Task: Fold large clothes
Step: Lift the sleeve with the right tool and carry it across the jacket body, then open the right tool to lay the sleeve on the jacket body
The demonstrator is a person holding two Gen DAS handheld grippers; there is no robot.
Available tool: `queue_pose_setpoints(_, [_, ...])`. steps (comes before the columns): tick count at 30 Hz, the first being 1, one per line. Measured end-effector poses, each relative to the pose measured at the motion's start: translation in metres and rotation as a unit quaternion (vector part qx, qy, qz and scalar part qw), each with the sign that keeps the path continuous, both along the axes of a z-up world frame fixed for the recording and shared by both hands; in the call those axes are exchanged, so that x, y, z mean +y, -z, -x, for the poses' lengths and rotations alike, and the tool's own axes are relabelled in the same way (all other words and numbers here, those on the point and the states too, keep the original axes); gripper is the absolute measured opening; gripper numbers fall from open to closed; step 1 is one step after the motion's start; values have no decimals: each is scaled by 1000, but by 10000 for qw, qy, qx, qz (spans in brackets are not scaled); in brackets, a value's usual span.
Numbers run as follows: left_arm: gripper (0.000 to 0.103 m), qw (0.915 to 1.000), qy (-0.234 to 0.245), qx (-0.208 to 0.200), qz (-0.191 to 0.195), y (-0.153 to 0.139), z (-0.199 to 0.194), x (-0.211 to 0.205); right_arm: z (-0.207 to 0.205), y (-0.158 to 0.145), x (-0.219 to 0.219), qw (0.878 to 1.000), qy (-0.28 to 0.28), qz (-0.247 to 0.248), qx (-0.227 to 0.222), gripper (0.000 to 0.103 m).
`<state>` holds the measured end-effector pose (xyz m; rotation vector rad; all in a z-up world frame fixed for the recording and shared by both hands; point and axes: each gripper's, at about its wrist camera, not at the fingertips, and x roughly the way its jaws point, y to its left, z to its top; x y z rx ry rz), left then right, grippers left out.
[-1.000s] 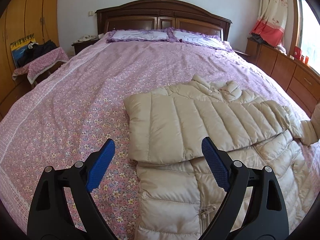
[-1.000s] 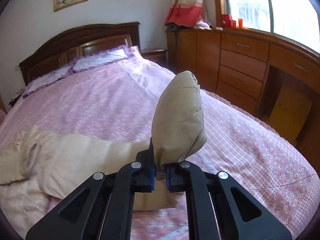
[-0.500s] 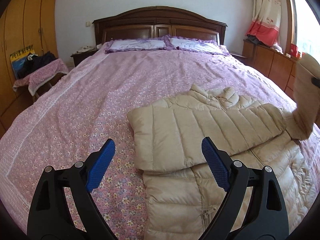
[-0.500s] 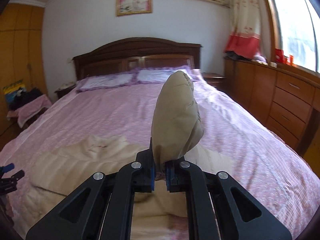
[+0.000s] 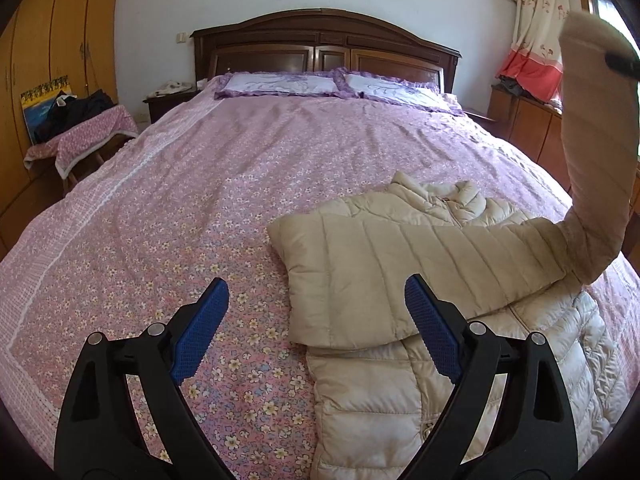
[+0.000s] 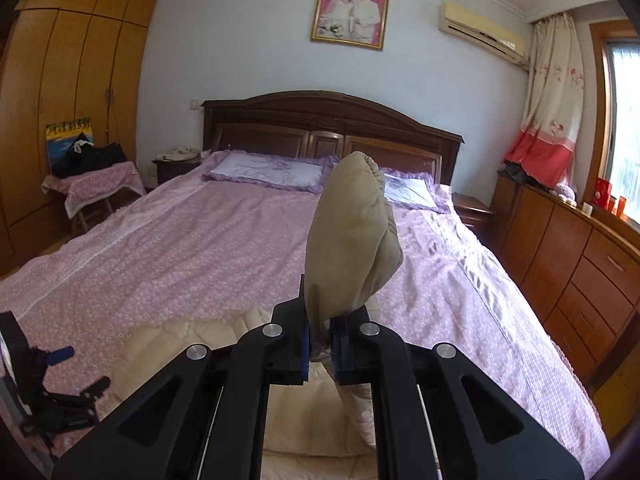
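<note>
A beige quilted puffer jacket (image 5: 400,280) lies on the pink floral bedspread (image 5: 200,208), its left sleeve folded across the chest. My left gripper (image 5: 316,328) is open and empty, hovering over the jacket's near left edge. My right gripper (image 6: 320,344) is shut on the cuff of the jacket's right sleeve (image 6: 352,236) and holds it raised above the bed. In the left wrist view that sleeve (image 5: 596,152) stands up at the far right. The left gripper also shows in the right wrist view (image 6: 52,392) at the lower left.
A dark wooden headboard (image 5: 324,44) and two purple pillows (image 5: 280,84) are at the far end. A wardrobe (image 6: 60,100) and a cloth-covered stool with dark clothes (image 6: 92,180) stand on the left. A wooden dresser (image 6: 580,260) runs along the right.
My right gripper has lifted the sleeve higher and swung it leftward over the jacket. The left gripper has stayed open and tilted up slightly.
</note>
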<state>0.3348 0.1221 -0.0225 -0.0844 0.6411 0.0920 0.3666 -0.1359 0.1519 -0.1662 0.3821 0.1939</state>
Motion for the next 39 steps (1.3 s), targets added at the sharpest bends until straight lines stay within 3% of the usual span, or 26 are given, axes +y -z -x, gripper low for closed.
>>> queue_pose_setpoints(5, [89, 9999, 10, 4, 106, 0, 0, 2, -5, -11, 27, 9998, -162, 73, 55, 9])
queue_pose_setpoints(11, [89, 9998, 45, 97, 183, 7, -1, 7, -7, 10, 63, 9987, -431, 21, 273, 9])
queue_pose_setpoints(14, [89, 9994, 3, 146, 305, 9, -2, 14, -12, 40, 86, 9971, -560, 103, 496, 9])
queue_pose_setpoints(25, [90, 9973, -140, 369, 617, 15, -4, 49, -30, 168, 144, 9808, -920, -339, 1687, 9])
queue_pose_setpoints(32, [90, 9972, -78, 453, 592, 21, -10, 44, -29, 213, 163, 9733, -951, -285, 2070, 10])
queue_pose_setpoints(35, [90, 9968, -172, 481, 611, 24, -11, 47, -28, 223, 165, 9675, -1030, -381, 2279, 22])
queue_pose_setpoints(37, [90, 9940, -132, 552, 937, 26, -12, 54, -31, 230, 162, 9562, -1254, -765, 2530, 61])
queue_pose_setpoints(39, [90, 9929, -207, 529, 1047, 27, -12, 59, -31, 232, 162, 9498, -1367, -1004, 2630, 67])
